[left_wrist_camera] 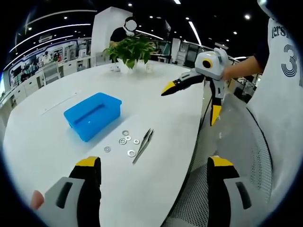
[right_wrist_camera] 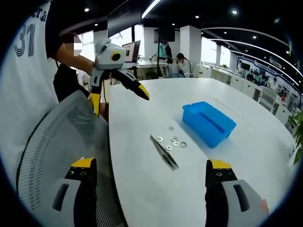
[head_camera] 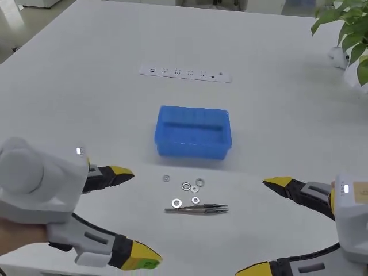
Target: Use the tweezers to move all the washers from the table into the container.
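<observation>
Since the tweezers (head_camera: 196,209) lie flat and untouched on the table (head_camera: 86,103), just below the centre of the head view, picking them up is, I judge, the step in hand. The washers (head_camera: 186,186), six by my count, are scattered just above them, the lowest ones just beside the tweezers. The blue container (head_camera: 192,146) sits higher, at frame centre, near the washers but apart from them.

The left gripper (head_camera: 146,215) waits at lower left and the right gripper (head_camera: 252,227) at lower right. Both have their jaws spread wide and hold nothing.

To do it well, one gripper should probably come in low and close across both tweezer arms near mid-length, so a squeeze can work the tips. It should come from the lower side, clear of the nearest washers. A power strip (head_camera: 185,73) lies towards the top of the frame.
</observation>
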A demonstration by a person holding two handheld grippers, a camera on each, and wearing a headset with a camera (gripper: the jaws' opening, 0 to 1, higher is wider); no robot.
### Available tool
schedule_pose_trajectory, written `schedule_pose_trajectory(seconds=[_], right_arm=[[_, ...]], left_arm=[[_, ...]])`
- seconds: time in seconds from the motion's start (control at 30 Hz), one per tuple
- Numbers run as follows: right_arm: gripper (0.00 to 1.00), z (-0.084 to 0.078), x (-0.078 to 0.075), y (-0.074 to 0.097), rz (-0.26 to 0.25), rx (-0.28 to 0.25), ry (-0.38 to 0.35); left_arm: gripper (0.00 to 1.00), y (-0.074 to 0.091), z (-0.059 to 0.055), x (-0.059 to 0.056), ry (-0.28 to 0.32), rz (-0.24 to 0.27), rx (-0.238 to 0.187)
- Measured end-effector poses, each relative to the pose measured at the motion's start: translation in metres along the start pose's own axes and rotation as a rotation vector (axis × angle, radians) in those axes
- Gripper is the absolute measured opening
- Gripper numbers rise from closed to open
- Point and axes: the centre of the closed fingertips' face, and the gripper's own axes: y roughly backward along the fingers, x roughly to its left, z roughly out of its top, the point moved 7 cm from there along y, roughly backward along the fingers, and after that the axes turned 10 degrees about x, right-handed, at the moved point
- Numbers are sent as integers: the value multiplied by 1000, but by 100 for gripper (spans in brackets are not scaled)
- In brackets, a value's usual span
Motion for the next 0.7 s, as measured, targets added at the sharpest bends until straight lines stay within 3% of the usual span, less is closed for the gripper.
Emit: schedule_pose_trajectory(seconds=[0.27, 0.47, 0.7], right_arm=[[95, 0, -11, -1, -9, 12, -13], [93, -3, -18, -4, -14, 34, -15], [81, 1, -22, -13, 17, 50, 15]], left_arm=[[98, -6, -3, 3, -30, -5, 32], [95, -13, -3, 10, -65, 29, 54], [88, -26, -10, 20, -62, 25, 82]])
